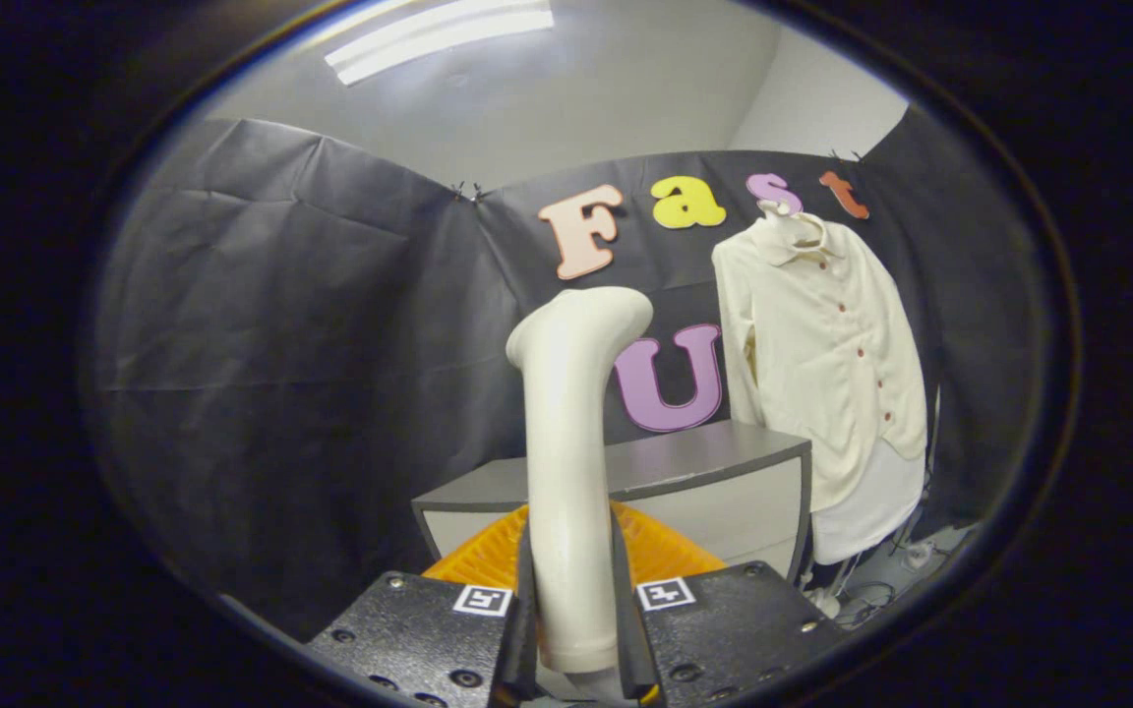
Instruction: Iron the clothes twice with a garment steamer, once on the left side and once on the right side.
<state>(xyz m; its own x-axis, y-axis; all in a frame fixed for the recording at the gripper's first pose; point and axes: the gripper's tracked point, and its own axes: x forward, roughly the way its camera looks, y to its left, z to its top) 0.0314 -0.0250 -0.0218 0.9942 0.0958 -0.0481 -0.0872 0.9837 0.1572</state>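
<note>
Steamer (pixel 571 462): a cream, smooth garment steamer, held upright between the fingers; its handle rises straight and its head bends over at the top toward the shirt side. Standing it this way seems meant to keep the nozzle up at the height of the cloth.
Tongs (pixel 574 629): closed narrow on the steamer's lower handle, one finger pressing each side, so the grip is low and the head is free.
Shirt (pixel 827 354): cream, long-sleeved, with a collar and a row of small dark red buttons down the front; it hangs flat against the booth wall, beyond the steamer and off to its right, well apart from the head. Hanging lets both halves of the front be reached in vertical passes.
Progress: judged from the gap, the steamer is in hand but no pass on either side has begun.
Basket (pixel 665 551): an orange ribbed thing just beyond the fingers, behind the handle; what it is exactly I cannot tell.
Counter (pixel 704 462): grey, between the steamer and the wall, the shirt's hem hanging past its right end.
</note>
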